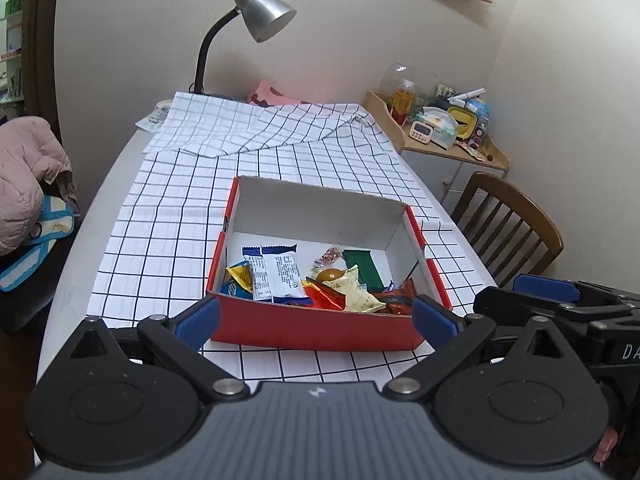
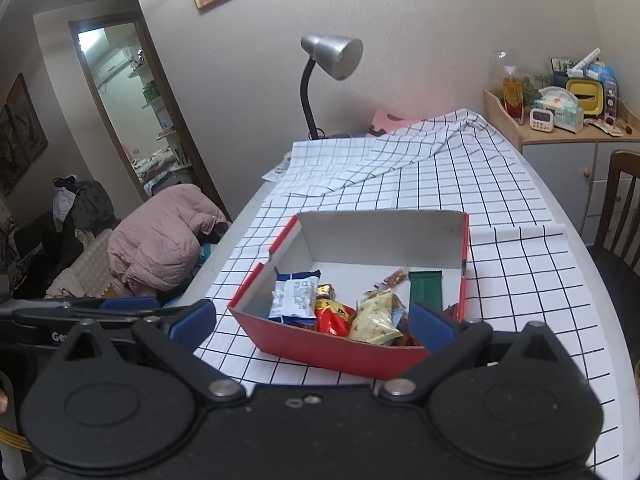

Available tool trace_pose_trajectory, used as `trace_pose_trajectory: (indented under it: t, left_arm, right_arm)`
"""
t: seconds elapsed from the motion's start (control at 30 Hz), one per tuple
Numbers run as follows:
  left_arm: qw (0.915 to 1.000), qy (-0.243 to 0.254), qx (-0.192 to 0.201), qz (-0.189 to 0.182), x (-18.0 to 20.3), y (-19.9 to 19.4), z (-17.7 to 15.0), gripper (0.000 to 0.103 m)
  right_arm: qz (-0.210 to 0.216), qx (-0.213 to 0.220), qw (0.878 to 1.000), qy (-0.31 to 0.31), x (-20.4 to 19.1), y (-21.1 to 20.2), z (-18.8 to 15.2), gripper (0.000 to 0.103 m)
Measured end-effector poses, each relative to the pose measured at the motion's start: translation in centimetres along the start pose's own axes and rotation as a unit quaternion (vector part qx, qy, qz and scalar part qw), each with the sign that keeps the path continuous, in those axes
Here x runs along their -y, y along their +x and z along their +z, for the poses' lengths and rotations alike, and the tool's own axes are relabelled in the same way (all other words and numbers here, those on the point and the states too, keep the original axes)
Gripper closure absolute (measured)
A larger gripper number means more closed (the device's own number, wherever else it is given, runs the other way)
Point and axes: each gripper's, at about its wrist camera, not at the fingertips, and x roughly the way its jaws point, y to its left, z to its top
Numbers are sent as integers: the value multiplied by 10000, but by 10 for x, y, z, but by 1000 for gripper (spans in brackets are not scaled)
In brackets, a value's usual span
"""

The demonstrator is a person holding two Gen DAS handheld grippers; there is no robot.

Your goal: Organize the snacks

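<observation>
box red, white inside | tablecloth white, black grid | lamp silver, black neck

One red cardboard box with a white interior lies ahead of the tongs. It contains roughly ten wrapped snacks; overlap prevents an exact count. Countable items: one dark green flat packet, two white-and-blue printed packets, one pale yellow crinkled pouch, one red foil packet. Beyond the box: one silver gooseneck desk lamp. Right of the tongs: one brown wooden slatted chair.
</observation>
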Motion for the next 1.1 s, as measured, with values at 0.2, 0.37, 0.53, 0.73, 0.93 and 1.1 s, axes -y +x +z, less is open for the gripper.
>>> trace_pose_trajectory:
  t: [0.2, 0.37, 0.53, 0.73, 0.93, 1.1]
  left_arm:
    - [9999, 8, 106, 13, 3, -12, -4, 0]
    - [9998, 31, 210, 34, 7, -20, -6, 0]
    - [9997, 50, 223, 18, 13, -25, -8, 0]
    - [9997, 27, 240, 6, 18, -28, -10, 0]
    - [9997, 40, 234, 15, 19, -29, -11, 0]
    - [9997, 52, 240, 26, 20, -29, -11, 0]
  right_arm:
    - [62, 85, 9999, 43, -4, -11, -4, 0]
    - [87, 132, 9999, 50, -5, -16, -6, 0]
    - [106, 149, 9998, 68, -5, -20, -8, 0]
    - [119, 131, 9998, 68, -4, -23, -11, 0]
    - [130, 106, 9998, 112, -3, -25, -15, 0]
    - [133, 104, 9998, 111, -3, -26, -16, 0]
